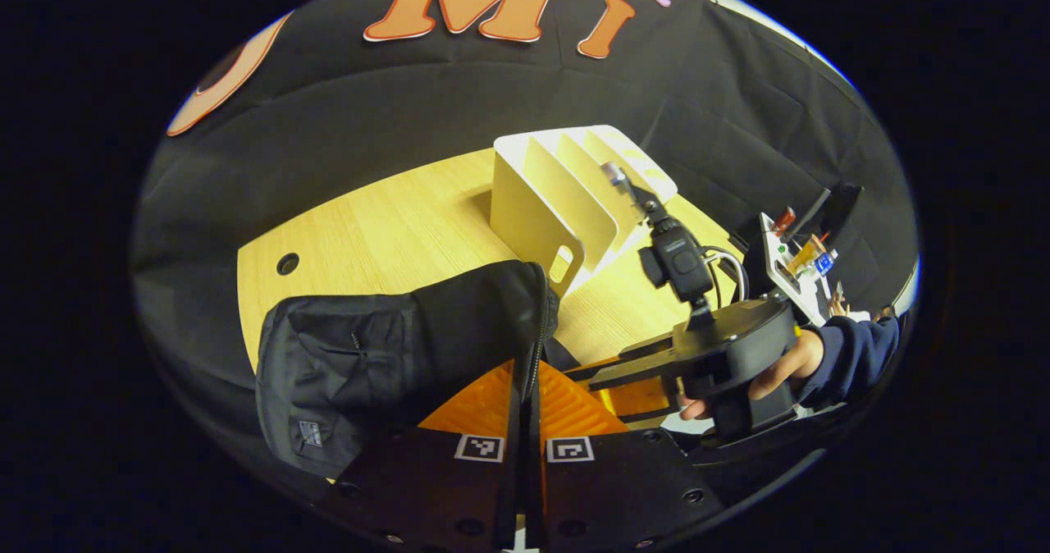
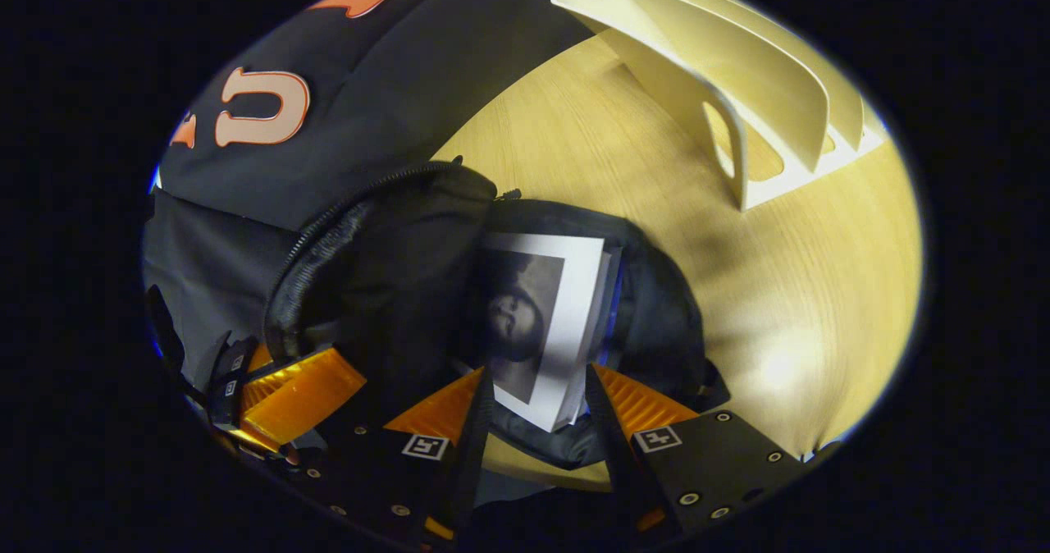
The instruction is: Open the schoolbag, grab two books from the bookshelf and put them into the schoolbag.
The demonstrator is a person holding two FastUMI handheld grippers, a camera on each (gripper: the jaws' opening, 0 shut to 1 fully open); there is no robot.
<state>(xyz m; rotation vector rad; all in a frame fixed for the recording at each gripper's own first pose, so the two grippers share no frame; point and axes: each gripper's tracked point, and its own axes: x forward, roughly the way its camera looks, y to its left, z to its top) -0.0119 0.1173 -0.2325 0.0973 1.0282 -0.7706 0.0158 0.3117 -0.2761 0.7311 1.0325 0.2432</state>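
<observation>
Logged: my left gripper (image 1: 525, 393) pinched together on the schoolbag (image 1: 394, 348) zipper edge; my right gripper (image 2: 537, 397) clamped on a book (image 2: 545, 323) inside the schoolbag's mouth; bookshelf (image 2: 738, 69) beyond on table (image 2: 820, 274)

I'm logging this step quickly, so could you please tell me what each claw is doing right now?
Left claw: shut on the schoolbag's zipper edge.
Right claw: shut on a book going into the open schoolbag.
</observation>
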